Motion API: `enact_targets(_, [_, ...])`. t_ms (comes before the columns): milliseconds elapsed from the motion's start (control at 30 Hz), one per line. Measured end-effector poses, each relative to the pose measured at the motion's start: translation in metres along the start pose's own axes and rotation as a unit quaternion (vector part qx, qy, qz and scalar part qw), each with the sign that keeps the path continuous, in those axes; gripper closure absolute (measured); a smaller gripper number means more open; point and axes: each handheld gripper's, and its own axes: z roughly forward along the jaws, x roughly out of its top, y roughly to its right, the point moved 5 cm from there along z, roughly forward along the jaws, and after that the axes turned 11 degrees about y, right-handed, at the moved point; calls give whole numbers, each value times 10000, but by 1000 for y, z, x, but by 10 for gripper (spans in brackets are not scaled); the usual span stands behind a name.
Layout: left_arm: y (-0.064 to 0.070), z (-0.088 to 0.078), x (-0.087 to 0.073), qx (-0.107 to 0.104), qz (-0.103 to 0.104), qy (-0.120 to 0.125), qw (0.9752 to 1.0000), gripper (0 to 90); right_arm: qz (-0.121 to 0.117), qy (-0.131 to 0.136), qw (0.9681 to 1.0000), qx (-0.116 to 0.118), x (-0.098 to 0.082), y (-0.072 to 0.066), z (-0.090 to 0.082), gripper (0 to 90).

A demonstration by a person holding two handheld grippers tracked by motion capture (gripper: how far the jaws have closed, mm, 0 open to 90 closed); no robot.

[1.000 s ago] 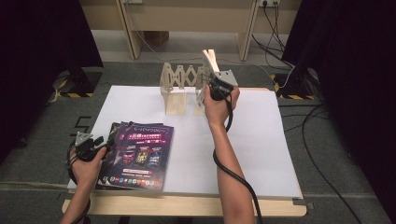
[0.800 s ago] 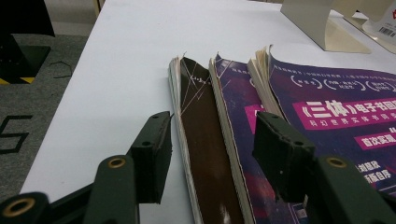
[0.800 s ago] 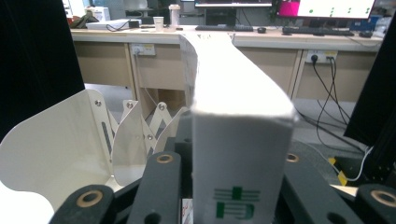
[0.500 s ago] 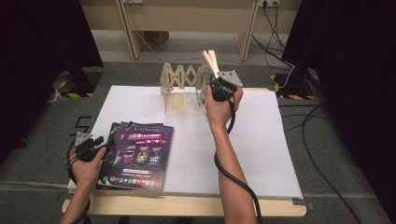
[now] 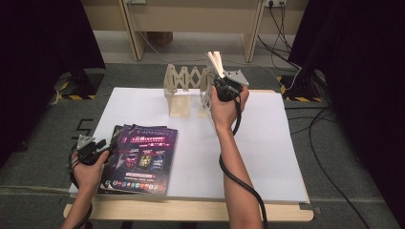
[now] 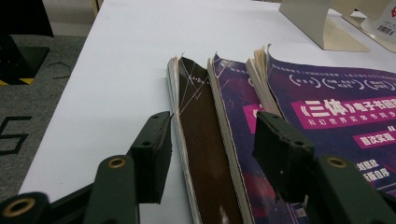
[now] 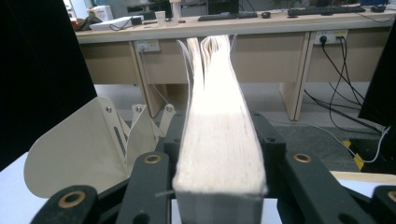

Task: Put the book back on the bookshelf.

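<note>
My right gripper (image 5: 220, 82) holds a thick book (image 5: 216, 62) upright and tilted over the right end of a cream folding book rack (image 5: 179, 83). In the right gripper view the book's pale page edge (image 7: 217, 140) sits between the jaws, which flank both covers with no gap showing. These jaws have just been opening with the book between them, and its top pages fan apart. My left gripper (image 6: 215, 156) stands open at the left edge of a fanned stack of purple-covered books (image 5: 143, 157). Its jaws straddle the brown book (image 6: 205, 154) and the one beside it.
The white table top (image 5: 277, 143) spreads to the right of the stack. The rack's rounded end plate (image 7: 74, 144) stands left of the held book. Wooden desks and cables lie beyond the table. Grey floor with black-and-yellow tape surrounds it.
The top pages of the held book have spread a little. The right hand has barely shifted, and the left hand has stayed where it was.
</note>
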Motion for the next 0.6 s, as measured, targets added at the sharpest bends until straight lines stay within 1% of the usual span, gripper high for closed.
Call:
enact_targets(100, [0, 0, 0, -3, -3, -7, 10000, 465, -89, 36, 10000, -22, 3, 0, 0, 662])
enact_targets(267, [0, 0, 0, -2, -9, -5, 10000, 465, -78, 146, 9999, -43, 5, 0, -6, 663])
enact_targets(367, [0, 0, 0, -5, 8, -2, 10000, 466, -109, 141, 9998, -29, 4, 0, -10, 665])
enact_targets(433, [1, 0, 0, 5, 38, -12, 10000, 466, -91, 86, 9999, -36, 4, -1, -9, 666])
enact_targets(467, [1, 0, 0, 1, 48, -16, 10000, 466, -152, 45, 9999, -40, 4, 0, -8, 666])
enact_targets(533, [1, -1, 0, 1, 51, -15, 10000, 467, -182, -41, 9998, -56, 5, 0, -5, 666])
enact_targets(600, [1, 0, 0, -1, 45, -19, 10000, 467, -144, -140, 9998, -48, 5, 1, -2, 672])
